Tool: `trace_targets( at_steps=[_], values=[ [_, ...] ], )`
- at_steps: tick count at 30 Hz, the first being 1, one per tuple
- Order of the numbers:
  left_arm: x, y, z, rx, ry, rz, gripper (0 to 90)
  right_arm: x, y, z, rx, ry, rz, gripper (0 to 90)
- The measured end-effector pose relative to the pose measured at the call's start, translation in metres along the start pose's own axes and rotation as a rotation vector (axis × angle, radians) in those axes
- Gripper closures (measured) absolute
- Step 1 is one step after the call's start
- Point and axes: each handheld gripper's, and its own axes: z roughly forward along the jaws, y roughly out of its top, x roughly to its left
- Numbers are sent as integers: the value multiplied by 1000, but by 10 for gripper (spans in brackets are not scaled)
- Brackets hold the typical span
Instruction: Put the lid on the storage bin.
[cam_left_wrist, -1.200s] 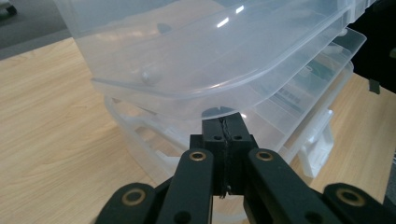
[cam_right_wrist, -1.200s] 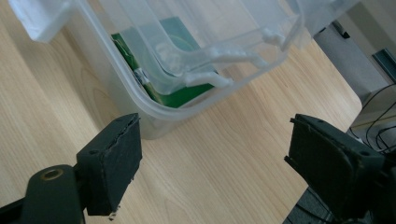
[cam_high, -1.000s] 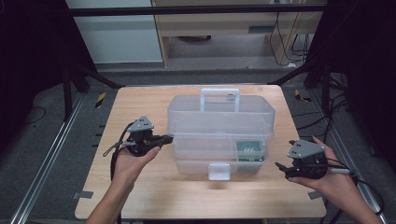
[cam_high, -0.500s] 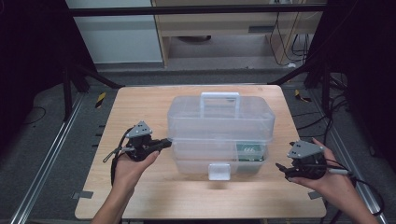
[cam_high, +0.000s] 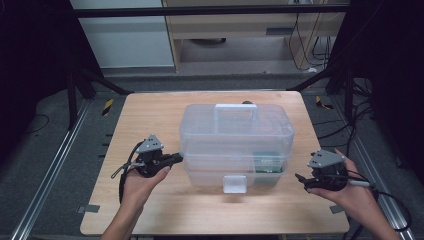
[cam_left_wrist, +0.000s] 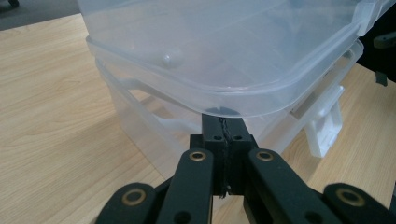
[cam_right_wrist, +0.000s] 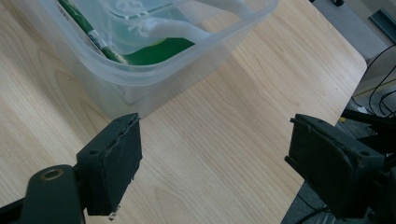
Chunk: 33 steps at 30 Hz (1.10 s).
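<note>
Currently | storage box (cam_high: 235, 145): centre of surface (cam_high: 150, 115), clear, thin-walled, probably light, slippery, flexes; grip top handle (cam_high: 236, 111) or rim | left gripper (cam_high: 172, 159): fingers closed, empty, at lid edge | right gripper (cam_high: 301, 179): fingers wide open, empty

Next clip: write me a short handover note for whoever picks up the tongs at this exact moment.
Left tongs: shut, nothing held, tips right at the left edge of the clear box's lid, just under its rim.
Right tongs: open, nothing held, over bare table beside the box's right end.
Clear storage box: mid-table, handle folded flat, front latch hanging down; green contents inside the base.
Done: both tongs positioned at the box's ends.
Left: likely prying the lid up; it doesn't look lifted yet.
</note>
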Motion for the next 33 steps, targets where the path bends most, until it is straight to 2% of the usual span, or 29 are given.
trace_targets(
  at_steps=[12, 14, 16, 17, 18, 19, 20, 25, 29, 33],
  values=[
    [-2, -11, 5, 40, 0, 16, 900, -3, -9, 9, 17, 2, 43, 180],
    [-2, -11, 5, 62, 11, 37, 900, -3, -9, 11, 15, 0, 39, 180],
    [-1, -12, 2, 96, 45, 69, 900, -4, -8, 12, 11, 1, 38, 180],
    [4, -15, -2, 114, 74, 88, 897, -5, -8, 12, 11, -2, 36, 181],
    [4, -15, -2, 114, 74, 88, 896, -5, -8, 12, 11, -2, 36, 181],
    [14, -15, -7, 117, 82, 66, 896, -7, -8, 14, 11, -11, 39, 192],
    [14, -15, -7, 117, 82, 66, 896, -7, -8, 14, 11, -11, 39, 192],
    [50, -15, -11, 156, 149, 22, 896, -14, -10, 29, 33, -10, 53, 239],
    [75, -19, -3, 213, 192, 2, 897, -28, -11, 47, 63, -20, 103, 259],
    [89, -23, 7, 258, 218, -2, 898, -43, -13, 64, 72, -14, 156, 299]
  ],
)
